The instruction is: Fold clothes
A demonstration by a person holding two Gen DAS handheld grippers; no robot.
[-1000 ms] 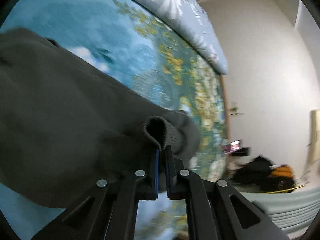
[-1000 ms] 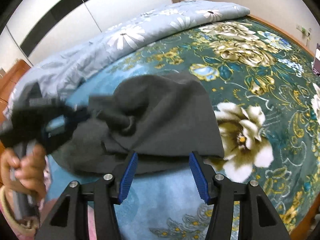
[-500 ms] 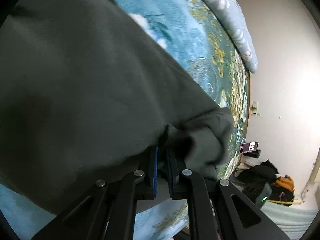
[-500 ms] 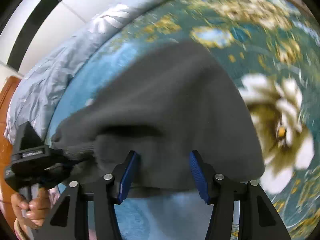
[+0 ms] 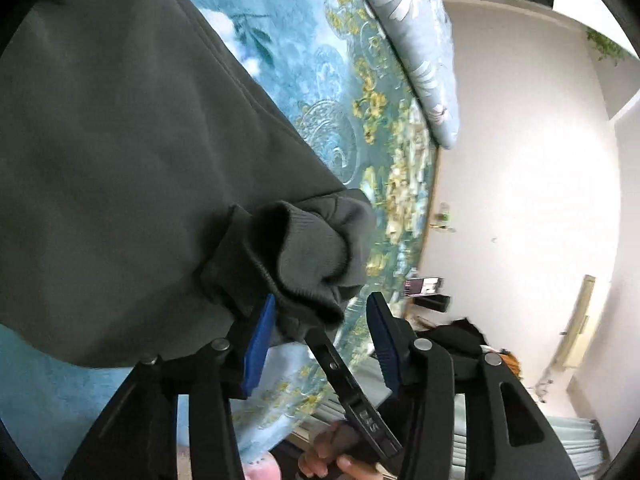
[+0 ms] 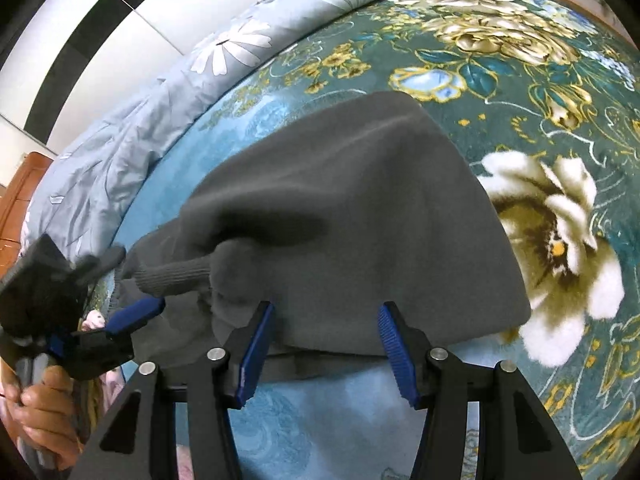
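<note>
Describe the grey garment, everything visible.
The grey garment is dark charcoal, a soft fleece-like knit with no print. It lies mostly flat and folded over on the floral bedspread, its near edge toward the right gripper, whose open jaws hover at that hem. A sleeve ending in a ribbed cuff bunches at one side; the left gripper is open around that cuff, one blue pad touching the fabric.

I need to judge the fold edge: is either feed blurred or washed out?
Left wrist view: the wall is overexposed, the sweater is dark with little detail, but the ribbed cuff is sharp. Right wrist view: evenly lit and sharp on the sweater; only the left gripper at the frame edge is smeared. Both show fisheye bending.
</note>
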